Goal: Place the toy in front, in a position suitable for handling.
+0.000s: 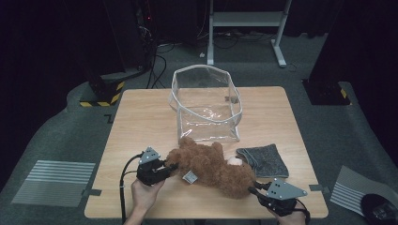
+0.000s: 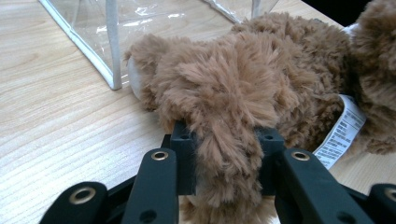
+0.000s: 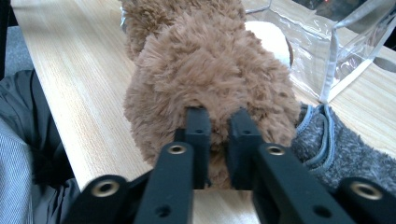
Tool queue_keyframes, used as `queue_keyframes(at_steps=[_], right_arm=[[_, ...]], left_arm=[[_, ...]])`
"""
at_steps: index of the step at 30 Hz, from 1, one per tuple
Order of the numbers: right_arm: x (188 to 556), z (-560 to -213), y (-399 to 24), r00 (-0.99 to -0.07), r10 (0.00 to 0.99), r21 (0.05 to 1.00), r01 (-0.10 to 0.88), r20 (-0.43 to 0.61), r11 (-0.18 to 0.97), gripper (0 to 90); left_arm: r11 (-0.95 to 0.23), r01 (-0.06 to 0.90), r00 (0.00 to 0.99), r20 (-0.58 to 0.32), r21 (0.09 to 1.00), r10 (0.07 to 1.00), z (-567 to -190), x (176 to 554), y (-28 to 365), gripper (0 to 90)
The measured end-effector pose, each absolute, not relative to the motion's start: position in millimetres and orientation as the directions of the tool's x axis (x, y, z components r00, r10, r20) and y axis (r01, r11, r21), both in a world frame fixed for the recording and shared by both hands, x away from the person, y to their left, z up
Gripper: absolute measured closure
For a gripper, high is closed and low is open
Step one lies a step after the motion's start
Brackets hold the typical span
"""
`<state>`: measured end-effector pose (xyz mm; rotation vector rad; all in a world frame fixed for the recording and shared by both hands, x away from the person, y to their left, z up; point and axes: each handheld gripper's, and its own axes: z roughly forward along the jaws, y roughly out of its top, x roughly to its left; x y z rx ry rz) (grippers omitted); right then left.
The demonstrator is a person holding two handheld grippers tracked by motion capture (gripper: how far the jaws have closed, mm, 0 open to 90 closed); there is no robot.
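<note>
A brown plush teddy bear (image 1: pixel 211 166) lies on its side near the front of the wooden table (image 1: pixel 141 122), with a white label (image 1: pixel 189 177) on its body. My left gripper (image 1: pixel 171 167) is at the bear's left end. In the left gripper view my left gripper (image 2: pixel 226 135) is shut on a furry limb of the bear (image 2: pixel 243 84), beside the label (image 2: pixel 343 128). My right gripper (image 1: pixel 253 190) is at the bear's right end. In the right gripper view my right gripper (image 3: pixel 218 119) pinches the bear's (image 3: pixel 210 70) fur between its jaws.
A clear plastic bag (image 1: pixel 206 103) with white trim stands open just behind the bear, also seen as the bag (image 2: pixel 107 42) and the bag (image 3: pixel 341 51). A grey cloth (image 1: pixel 263 159) lies to the bear's right, close to my right jaws as the cloth (image 3: pixel 345 149). The table's left side is bare wood.
</note>
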<state>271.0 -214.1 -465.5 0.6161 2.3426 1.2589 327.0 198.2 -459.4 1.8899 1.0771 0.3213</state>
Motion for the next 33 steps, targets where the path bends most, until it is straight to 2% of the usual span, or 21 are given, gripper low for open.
queue_keyframes(at_steps=[10, 16, 21, 24, 27, 33], right_arm=[[265, -451, -219, -0.845, 0.519, 0.858, 0.169, -0.127, 0.485, 85.4], [266, -435, -226, -0.866, 0.5, 0.87, 0.228, -0.025, 0.438, 85.5], [303, -440, -232, -0.801, 0.587, 0.851, 0.387, 0.119, 0.355, 85.4], [327, -449, -234, -0.751, 0.644, 0.83, 0.449, 0.15, 0.33, 85.5], [344, -454, -239, -0.716, 0.67, 0.831, 0.484, 0.196, 0.274, 85.4], [367, -453, -238, -0.674, 0.718, 0.83, 0.492, 0.173, 0.262, 85.3]], left_arm=[[-0.24, 0.512, 0.624, -0.165, 0.825, 0.764, -444, 307, 207, 69.0], [-0.258, 0.514, 0.63, -0.156, 0.818, 0.761, -426, 295, 209, 68.1], [-0.249, 0.546, 0.606, -0.172, 0.8, 0.777, -427, 319, 200, 67.4], [-0.221, 0.574, 0.583, -0.203, 0.789, 0.787, -437, 341, 195, 66.1], [-0.197, 0.58, 0.565, -0.216, 0.79, 0.796, -443, 356, 192, 64.6], [-0.163, 0.582, 0.533, -0.222, 0.797, 0.816, -448, 376, 187, 57.7]])
